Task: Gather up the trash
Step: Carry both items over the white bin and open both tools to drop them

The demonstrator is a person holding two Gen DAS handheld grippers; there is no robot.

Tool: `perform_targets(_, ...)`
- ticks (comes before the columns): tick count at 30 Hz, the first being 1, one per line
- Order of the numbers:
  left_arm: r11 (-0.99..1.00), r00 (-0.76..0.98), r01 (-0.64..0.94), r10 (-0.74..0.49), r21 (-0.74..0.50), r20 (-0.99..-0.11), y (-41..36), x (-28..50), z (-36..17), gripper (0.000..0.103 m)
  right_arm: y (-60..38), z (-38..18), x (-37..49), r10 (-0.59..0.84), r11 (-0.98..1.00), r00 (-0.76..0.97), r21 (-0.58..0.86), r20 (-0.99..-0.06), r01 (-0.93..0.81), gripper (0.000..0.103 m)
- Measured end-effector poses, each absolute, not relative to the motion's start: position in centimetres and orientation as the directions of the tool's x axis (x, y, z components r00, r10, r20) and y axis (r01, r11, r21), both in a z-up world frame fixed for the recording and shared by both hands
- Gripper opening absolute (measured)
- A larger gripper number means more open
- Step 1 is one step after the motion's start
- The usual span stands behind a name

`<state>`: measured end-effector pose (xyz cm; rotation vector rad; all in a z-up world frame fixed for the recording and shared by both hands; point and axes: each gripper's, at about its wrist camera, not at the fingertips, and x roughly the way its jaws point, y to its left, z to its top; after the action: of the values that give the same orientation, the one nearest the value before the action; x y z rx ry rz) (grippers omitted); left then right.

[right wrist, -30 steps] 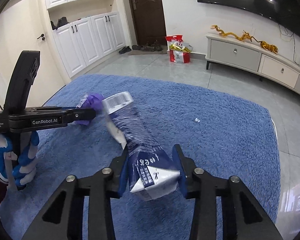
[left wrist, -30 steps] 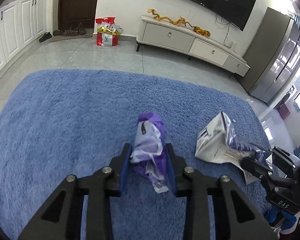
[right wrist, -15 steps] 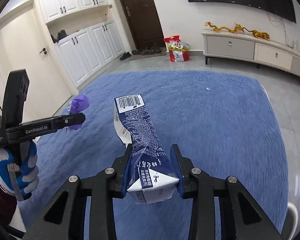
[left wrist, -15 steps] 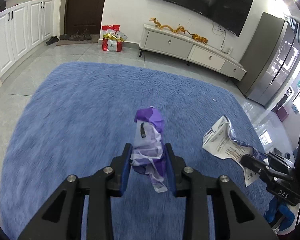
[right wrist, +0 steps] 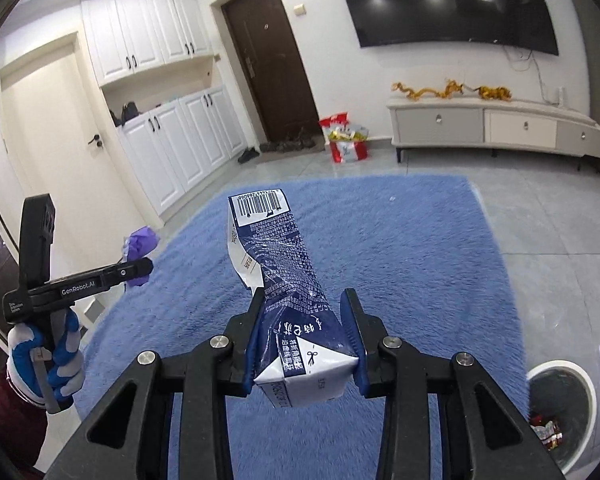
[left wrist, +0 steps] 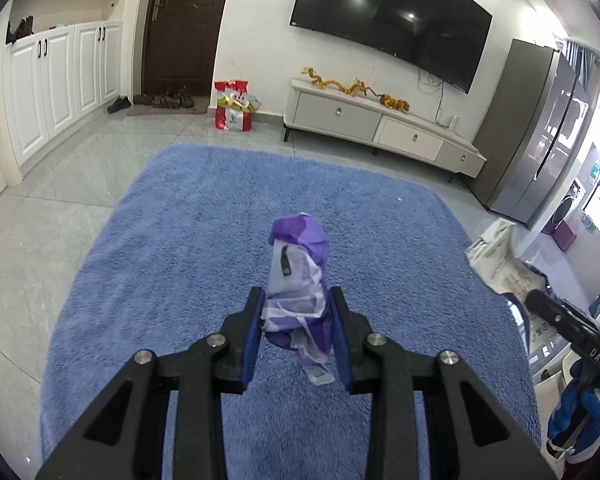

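Above the rug [left wrist: 204, 216], left tool [left wrist: 296, 316] clamping half-hidden wrapper [left wrist: 298, 276], right tool [right wrist: 305, 332] carton [right wrist: 284, 280].

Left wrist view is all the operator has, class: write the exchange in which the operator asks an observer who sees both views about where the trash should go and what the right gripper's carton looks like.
Operator: I see no bin. Is there one?
Observer: Yes, a white round trash bin stands at the lower right of the right wrist view, beside the blue rug.
Operator: Anything in it?
Observer: Some colourful wrappers lie inside.
Operator: I see only a crumpled end of the carton. What is it?
Observer: A navy and white milk carton, barcode at its far end, clamped in the right gripper.
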<state>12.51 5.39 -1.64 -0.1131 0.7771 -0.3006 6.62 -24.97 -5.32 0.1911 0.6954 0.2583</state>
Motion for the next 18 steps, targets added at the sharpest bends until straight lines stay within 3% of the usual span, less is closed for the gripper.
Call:
perform_targets(9,0.929,0.676,0.313,-0.363,-0.196,-0.642,1.1,10.1,1.0,0.030,-30.6,-3.5,1.5,0.211,0.961,0.806,0.267,-0.553,-0.068,0.036)
perform_targets(18,0.845,0.565,0.516,-0.458,-0.139,-0.686,-11.1,8.6,0.7,0.030,-39.4,-5.3,-3.7,0.034,0.952,0.829,0.271,-0.559,0.143,0.036)
